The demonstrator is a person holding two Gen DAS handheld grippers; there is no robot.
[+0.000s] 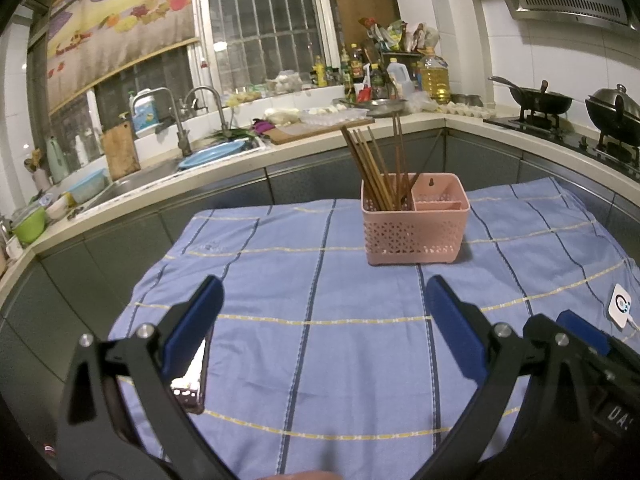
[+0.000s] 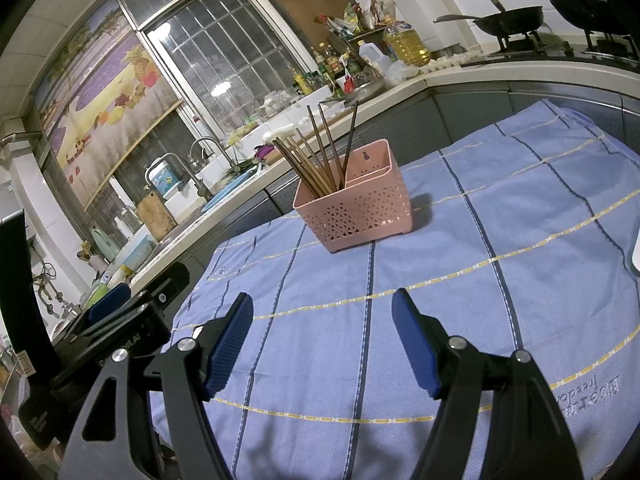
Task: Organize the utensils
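Observation:
A pink perforated utensil basket (image 1: 416, 232) stands on the blue checked cloth (image 1: 300, 280) at the far middle of the table. Several brown chopsticks (image 1: 376, 168) stand upright in its left compartment; the right compartments look empty. My left gripper (image 1: 324, 296) is open and empty, low over the cloth, well short of the basket. In the right wrist view the basket (image 2: 356, 208) with the chopsticks (image 2: 316, 160) stands ahead, and my right gripper (image 2: 322, 312) is open and empty above the cloth (image 2: 460, 280). The left gripper's body (image 2: 120, 320) shows at its left.
A phone (image 1: 192, 384) lies on the cloth by my left finger. A white device with a cable (image 1: 620, 308) lies at the cloth's right edge. A kitchen counter with a sink (image 1: 160, 172), bottles (image 1: 432, 76) and a stove with woks (image 1: 548, 100) runs behind the table.

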